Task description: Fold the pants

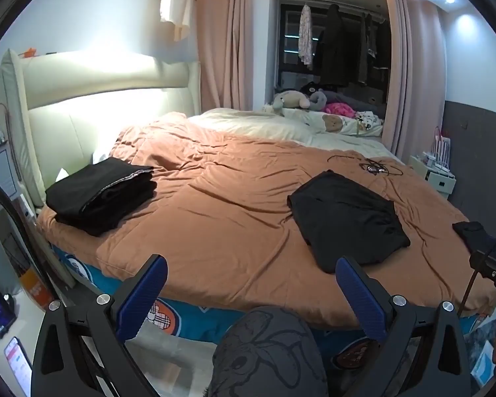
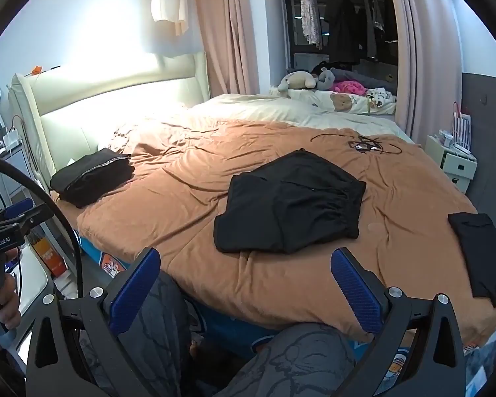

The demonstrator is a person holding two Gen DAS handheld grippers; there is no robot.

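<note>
One legible marking is showing: "GenRobot.AI" is appearing in white letters on the black body of the left gripper (image 2: 15,211), seen at the left edge of the right wrist view. Print on the orange box (image 2: 48,254) just below that gripper is remaining too blurred to read.

wrinkled orange-brown quilt (image 2: 198,172) spread over bed | padded cream headboard (image 1: 82,99) at left | tangled black cable (image 2: 363,144) on quilt's far side | plush toys (image 1: 291,99) piled by pink curtains (image 2: 228,33) | white bedside cabinet (image 2: 453,162) at right
</note>
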